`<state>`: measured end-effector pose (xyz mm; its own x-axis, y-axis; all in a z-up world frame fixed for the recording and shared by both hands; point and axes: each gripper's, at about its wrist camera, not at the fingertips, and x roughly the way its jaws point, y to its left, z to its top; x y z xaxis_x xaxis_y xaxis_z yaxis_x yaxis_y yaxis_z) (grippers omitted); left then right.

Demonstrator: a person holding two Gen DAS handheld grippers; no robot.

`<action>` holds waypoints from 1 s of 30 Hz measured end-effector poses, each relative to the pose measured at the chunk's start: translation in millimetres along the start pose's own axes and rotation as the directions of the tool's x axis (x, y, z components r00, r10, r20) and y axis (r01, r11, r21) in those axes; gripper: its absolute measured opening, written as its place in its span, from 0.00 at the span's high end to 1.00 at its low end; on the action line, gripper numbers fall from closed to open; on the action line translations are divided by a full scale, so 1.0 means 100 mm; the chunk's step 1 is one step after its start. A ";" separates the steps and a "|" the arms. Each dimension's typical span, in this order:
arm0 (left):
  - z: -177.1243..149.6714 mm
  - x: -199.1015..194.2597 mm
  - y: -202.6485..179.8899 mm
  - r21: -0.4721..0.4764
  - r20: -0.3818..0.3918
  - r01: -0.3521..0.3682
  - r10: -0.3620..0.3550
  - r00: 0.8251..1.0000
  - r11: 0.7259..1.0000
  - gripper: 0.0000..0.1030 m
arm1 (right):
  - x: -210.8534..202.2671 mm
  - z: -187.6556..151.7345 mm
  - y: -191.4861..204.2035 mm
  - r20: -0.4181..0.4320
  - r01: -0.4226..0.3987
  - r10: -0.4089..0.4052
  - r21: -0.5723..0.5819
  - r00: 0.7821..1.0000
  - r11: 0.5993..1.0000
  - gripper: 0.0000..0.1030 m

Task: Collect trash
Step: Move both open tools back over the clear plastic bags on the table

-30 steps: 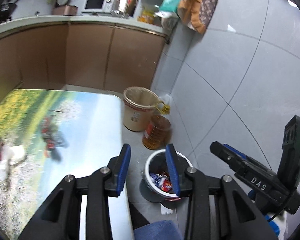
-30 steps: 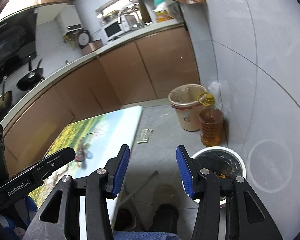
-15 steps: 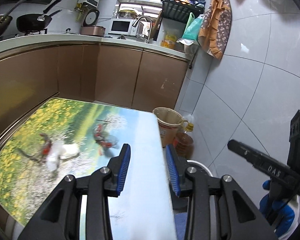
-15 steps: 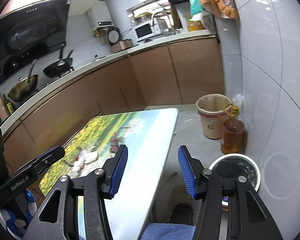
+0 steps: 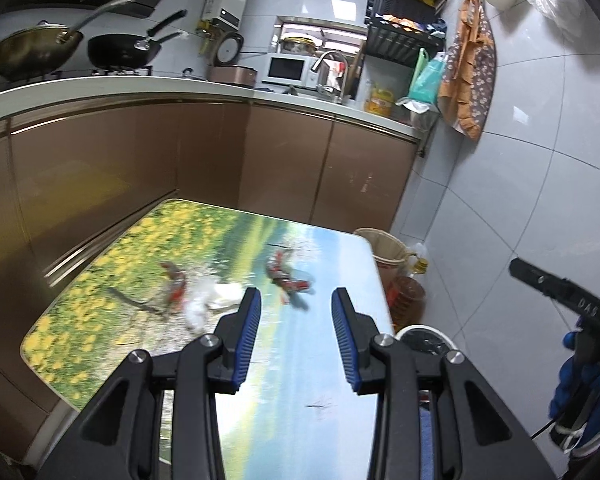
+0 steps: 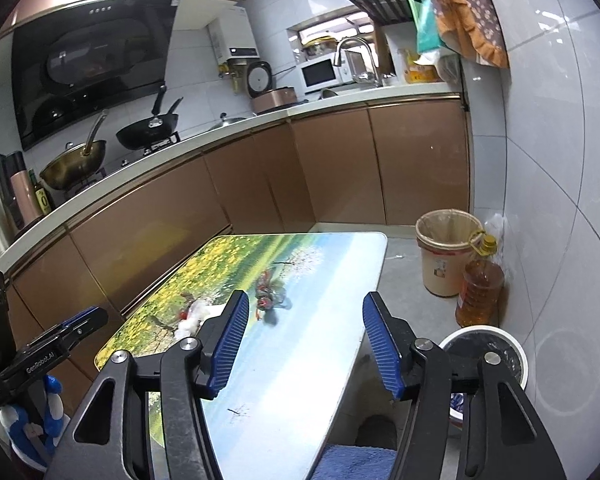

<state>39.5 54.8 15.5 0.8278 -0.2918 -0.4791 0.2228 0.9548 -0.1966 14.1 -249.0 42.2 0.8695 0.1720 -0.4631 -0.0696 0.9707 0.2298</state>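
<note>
**Crumpled wrappers wait on the printed bench**

Red and silver foil marks the nearer piece of trash, a crumpled wrapper (image 6: 269, 298) lying on the blue part of the bench (image 6: 300, 368), whose top carries a picture of yellow flowers and sky. This wrapper is long and narrow, its long axis running from far to near, the near end dark and twisted. To its left, over the yellow flowers, lies a white tissue wad (image 6: 194, 316) with a red scrap touching its far left edge; the pair stretches left to right. In the left wrist view both pieces are blurred.

Both tools hang above the near end of the bench, tilted down toward it. The left hand-held gripper (image 5: 296, 334) has its blue pads spread apart with nothing between them. The right hand-held gripper (image 6: 302, 344) stands wider; its jaws have just been opening, and they too hold nothing. A blue glove (image 5: 584, 384) shows at the grip of the right tool.

On the floor to the right of the bench stands a white bin (image 6: 486, 346) with a dark liner. Beyond it stand an oil bottle (image 6: 480, 294) and, just beside that, a beige bin (image 6: 446, 252) against the tiled wall.
</note>
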 end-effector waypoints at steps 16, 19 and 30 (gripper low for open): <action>-0.43 -0.07 0.97 -0.082 -0.075 -0.097 0.091 0.993 0.992 0.66 | 0.31 -0.05 0.43 -0.066 -0.049 0.043 -0.092 0.997 0.995 0.42; -0.49 0.09 1.00 -0.081 -0.107 -0.082 0.073 0.992 0.993 0.66 | 0.48 -0.09 0.49 -0.098 -0.059 0.048 -0.106 0.994 0.993 0.42; -0.39 1.18 1.01 -0.014 -0.240 -0.062 0.057 0.969 0.998 0.66 | 1.29 -0.19 0.51 -0.223 -0.081 0.049 -0.134 0.974 0.988 0.42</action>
<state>140.2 114.9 -94.3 0.6914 -0.2419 -0.6808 0.1636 0.9702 -0.1786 113.7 -174.2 -21.9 0.7339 0.2526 -0.6306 -0.2047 0.9674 0.1492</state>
